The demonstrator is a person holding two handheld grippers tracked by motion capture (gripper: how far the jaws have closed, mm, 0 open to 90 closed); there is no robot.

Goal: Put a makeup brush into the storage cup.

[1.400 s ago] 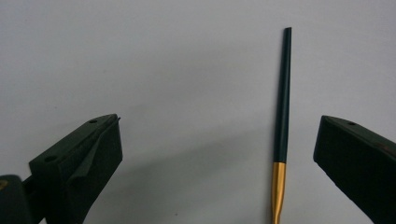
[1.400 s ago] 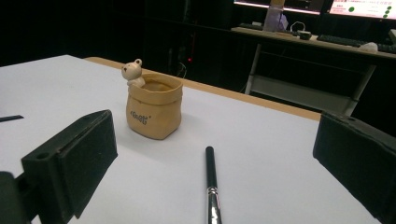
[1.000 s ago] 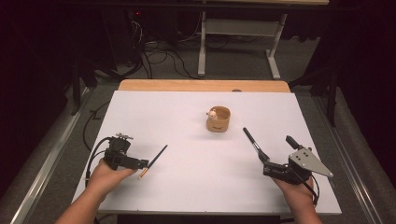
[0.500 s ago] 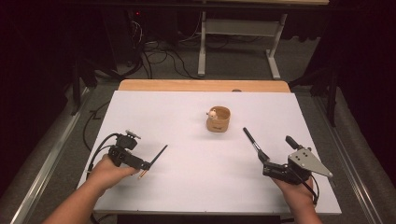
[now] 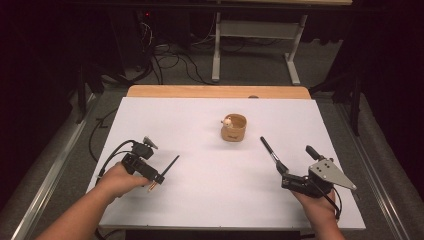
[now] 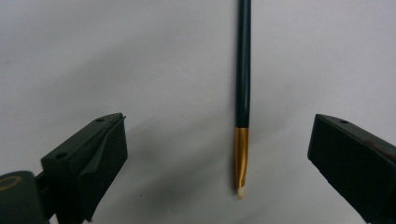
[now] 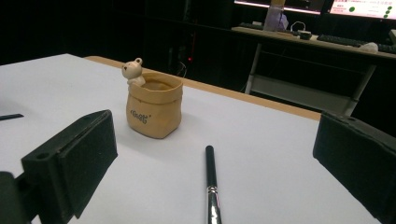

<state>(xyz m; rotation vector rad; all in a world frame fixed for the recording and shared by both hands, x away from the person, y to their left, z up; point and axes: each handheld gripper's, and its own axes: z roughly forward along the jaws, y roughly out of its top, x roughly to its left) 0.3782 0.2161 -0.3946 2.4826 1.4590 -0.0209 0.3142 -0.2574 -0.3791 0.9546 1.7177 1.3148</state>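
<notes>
Left gripper (image 5: 162,176) shifted slightly right along near table edge since earlier frame, jaws just closing a little yet spread wide, nothing clamped; dark brush (image 6: 243,74) with gold ferrule and pale tip lies flat on white table (image 5: 200,120) between jaws, pads clear of it. Right gripper (image 5: 281,172) unmoved, jaws wide apart, gripping nothing; second brush (image 7: 211,186), black with silver ferrule, on table between them, pointing toward tan pot (image 7: 153,109) with small bear figure on rim (image 7: 133,70), near table centre
</notes>
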